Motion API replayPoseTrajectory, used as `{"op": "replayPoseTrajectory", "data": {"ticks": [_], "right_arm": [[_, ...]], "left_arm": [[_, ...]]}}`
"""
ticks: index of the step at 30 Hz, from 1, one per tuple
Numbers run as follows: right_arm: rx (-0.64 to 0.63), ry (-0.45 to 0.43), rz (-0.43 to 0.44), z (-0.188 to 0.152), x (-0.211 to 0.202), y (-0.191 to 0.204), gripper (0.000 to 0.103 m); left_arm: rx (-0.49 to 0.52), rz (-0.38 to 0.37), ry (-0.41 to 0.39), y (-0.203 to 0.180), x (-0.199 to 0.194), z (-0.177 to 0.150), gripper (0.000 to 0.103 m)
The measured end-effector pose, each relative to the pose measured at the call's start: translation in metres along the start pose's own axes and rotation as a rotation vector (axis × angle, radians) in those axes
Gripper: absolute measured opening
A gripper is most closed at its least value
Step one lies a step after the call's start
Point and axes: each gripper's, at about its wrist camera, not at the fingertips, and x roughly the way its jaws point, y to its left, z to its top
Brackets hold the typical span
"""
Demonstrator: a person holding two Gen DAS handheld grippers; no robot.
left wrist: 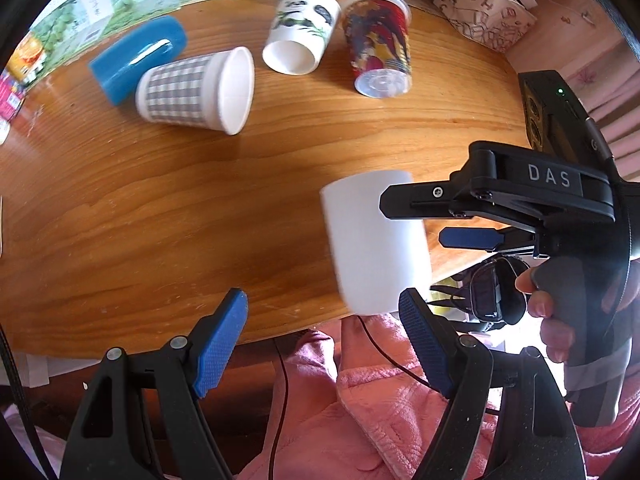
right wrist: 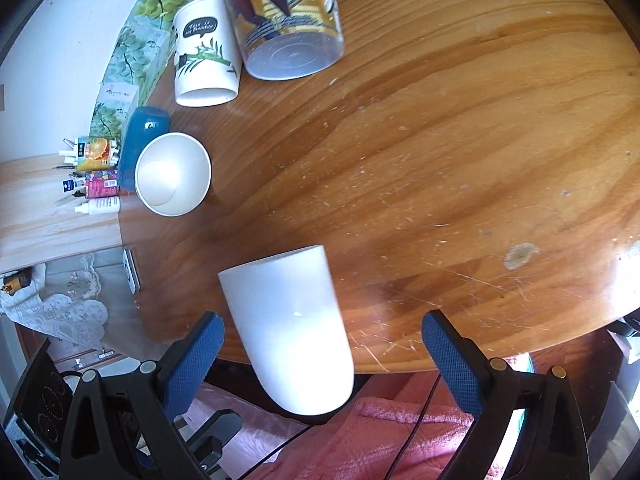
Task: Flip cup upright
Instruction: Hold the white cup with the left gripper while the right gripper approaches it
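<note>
A plain white cup stands at the near edge of the round wooden table, its narrower closed end up. In the right wrist view the white cup sits between the fingers of my right gripper, which is open and not touching it. In the left wrist view the right gripper reaches the cup from the right, its jaws apart. My left gripper is open and empty, just in front of the cup at the table edge.
Several other cups lie on their sides at the back: a grey checked cup, a blue cup, a white panda cup and a colourful plastic cup. Boxes and bottles line the back edge. A pink robe is below.
</note>
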Motion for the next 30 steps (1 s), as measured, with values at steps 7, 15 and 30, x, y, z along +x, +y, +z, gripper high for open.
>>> {"op": "replayPoseTrajectory", "data": {"ticks": [7,15,30], "right_arm": [[-0.035,-0.009,-0.032,0.004,0.012,0.014,0.1],[-0.105,-0.046,-0.096,0.005,0.017,0.026,0.096],[-0.241,-0.123,-0.15,-0.002,0.021,0.042,0.068]], "left_arm": [[-0.015,0.0,-0.088,0.012,-0.009,-0.006,0.081],[0.014,0.034,-0.237,0.015,-0.015,-0.005,0.081],[0.045,0.12,-0.372,0.016,-0.009,-0.011,0.081]]}}
